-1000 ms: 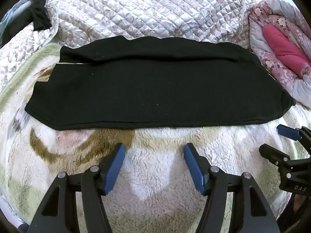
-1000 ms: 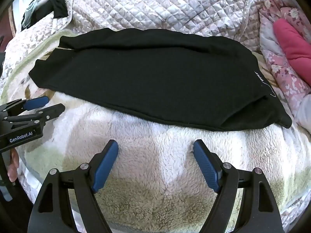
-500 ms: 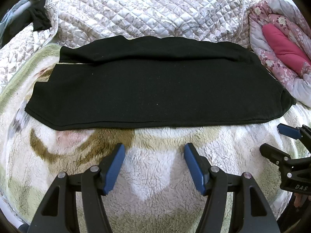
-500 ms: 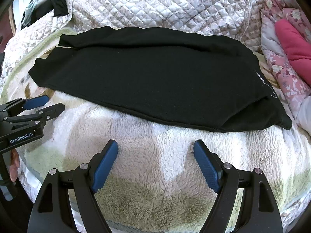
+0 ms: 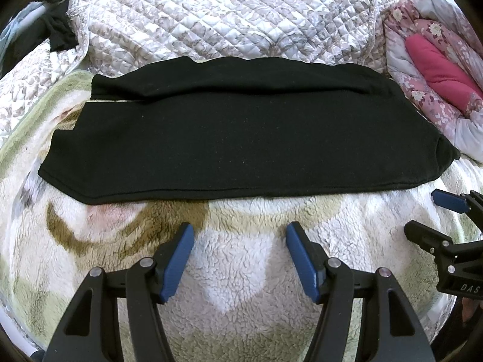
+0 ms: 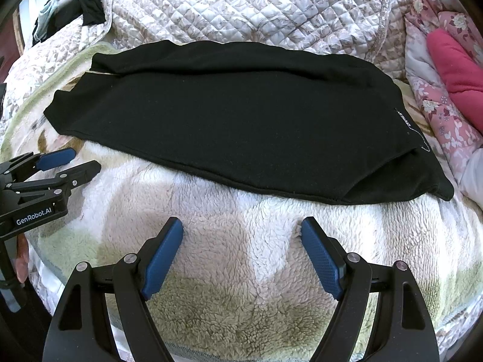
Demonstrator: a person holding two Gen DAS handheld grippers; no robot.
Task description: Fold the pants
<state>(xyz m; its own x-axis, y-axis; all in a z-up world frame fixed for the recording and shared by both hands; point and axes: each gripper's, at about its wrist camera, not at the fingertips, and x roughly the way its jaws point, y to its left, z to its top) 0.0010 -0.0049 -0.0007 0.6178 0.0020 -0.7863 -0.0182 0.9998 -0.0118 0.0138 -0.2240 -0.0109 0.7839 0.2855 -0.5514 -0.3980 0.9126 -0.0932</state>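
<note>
The black pants [image 5: 241, 138] lie flat across a fleece blanket [image 5: 241, 271], folded lengthwise with one leg over the other, waist at the right, hems at the left. They also show in the right wrist view [image 6: 235, 120], with a small label near the waist. My left gripper [image 5: 240, 235] is open and empty, hovering over the blanket just short of the pants' near edge. My right gripper [image 6: 241, 229] is open and empty, also short of the near edge. Each gripper shows in the other's view, the right [image 5: 425, 220] and the left [image 6: 81, 163].
A quilted grey-white bedspread [image 5: 226, 15] rises behind the pants. A pink floral quilt with a magenta pillow [image 5: 437, 63] lies at the right. Dark clothes [image 6: 87, 3] hang at the far left.
</note>
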